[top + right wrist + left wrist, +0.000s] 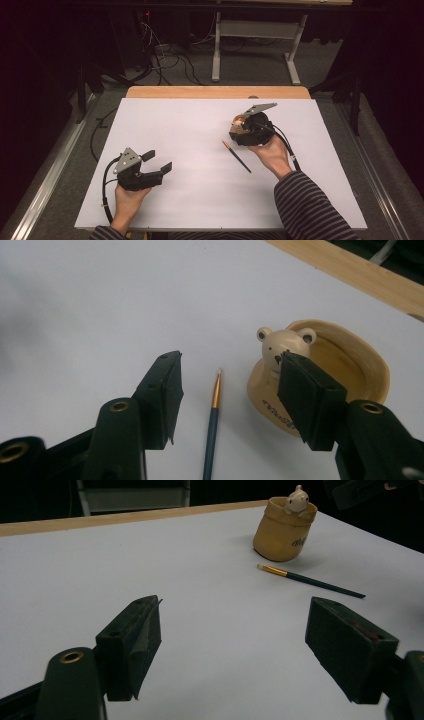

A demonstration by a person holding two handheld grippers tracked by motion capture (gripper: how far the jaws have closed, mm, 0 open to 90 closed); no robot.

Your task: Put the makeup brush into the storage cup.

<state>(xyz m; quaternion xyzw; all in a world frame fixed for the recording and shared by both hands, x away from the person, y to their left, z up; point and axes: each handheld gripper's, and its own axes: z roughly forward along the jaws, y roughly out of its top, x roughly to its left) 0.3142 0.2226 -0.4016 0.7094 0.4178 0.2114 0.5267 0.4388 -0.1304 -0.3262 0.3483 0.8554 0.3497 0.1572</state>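
Note:
A thin paintbrush (237,156) with a dark teal handle and a gold ferrule lies flat on the white table top, right of centre. Just beyond it stands a tan cup (350,365) with a small bear figure (282,342) on its rim. My right gripper (231,367) hovers over both, open; the brush (213,415) lies below the gap and the right jaw overlaps the cup's near side. My left gripper (158,161) rests at the left, open and holding nothing. It faces the brush (310,580) and cup (280,535) across the table.
A white sheet (200,200) covers the table, and a strip of wood edge (215,92) shows at the far side. Beyond it stand a grey metal frame (255,30) and loose cables (165,55) on the floor.

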